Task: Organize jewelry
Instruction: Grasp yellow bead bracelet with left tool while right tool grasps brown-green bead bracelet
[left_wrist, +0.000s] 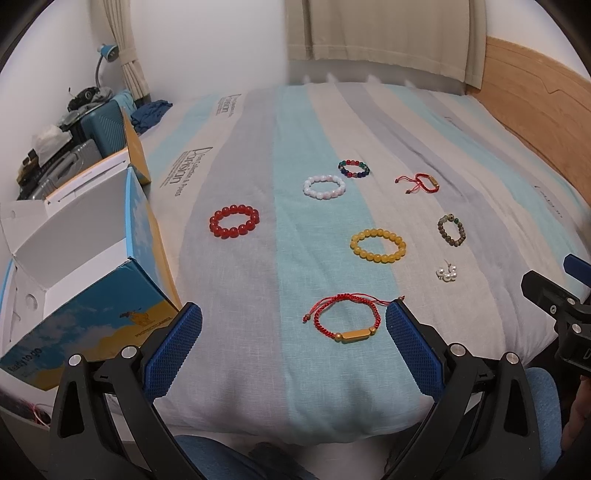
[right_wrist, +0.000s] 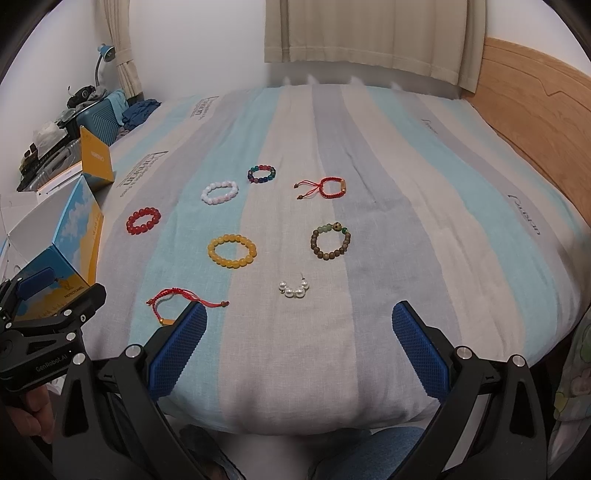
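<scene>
Left wrist view
Left claw (left_wrist: 293, 325): spread wide, holding nothing, low over the near edge of the striped blue, grey and beige bedspread (left_wrist: 258, 147).
Landmark: red braided cord bracelet with a gold bar (left_wrist: 345, 319), lying flat between the two blue pads, touching neither.
Yellow bead bracelet (left_wrist: 377, 246): just beyond the cord bracelet, slightly right.
Red bead bracelet (left_wrist: 234, 221): beyond it and to the left.
White-pink bead bracelet (left_wrist: 324, 187): farther back than the yellow one.
Multicoloured bead bracelet (left_wrist: 354, 168): farthest back.
Small red cord bracelet (left_wrist: 419, 183): far back, to the right.
Brown wooden bead bracelet (left_wrist: 451, 228): right of the yellow one.
Cluster of white pearls (left_wrist: 447, 272): right of the landmark, near it.
Open blue-and-yellow cardboard box (left_wrist: 92, 291): left of the landmark, at the bed's edge.
Right claw (left_wrist: 554, 299): only its black frame shows at the right border.

Right wrist view
Right claw (right_wrist: 299, 325): wide apart, empty, above the bedspread (right_wrist: 406, 184).
Pearls (right_wrist: 294, 289): just beyond the open fingers, right of the gold-bar cord bracelet (right_wrist: 173, 302).
Cord bracelet: partly hidden behind the left blue pad.
Yellow bracelet (right_wrist: 232, 253), brown bracelet (right_wrist: 330, 242): beyond the landmark, well apart from each other.
Red bracelet (right_wrist: 143, 220), white-pink bracelet (right_wrist: 219, 192), multicoloured bracelet (right_wrist: 261, 174), small red cord bracelet (right_wrist: 325, 187): farther back.
Box (right_wrist: 66, 243): left of the landmark.
Left claw (right_wrist: 37, 295): seen side-on at the left edge.
</scene>
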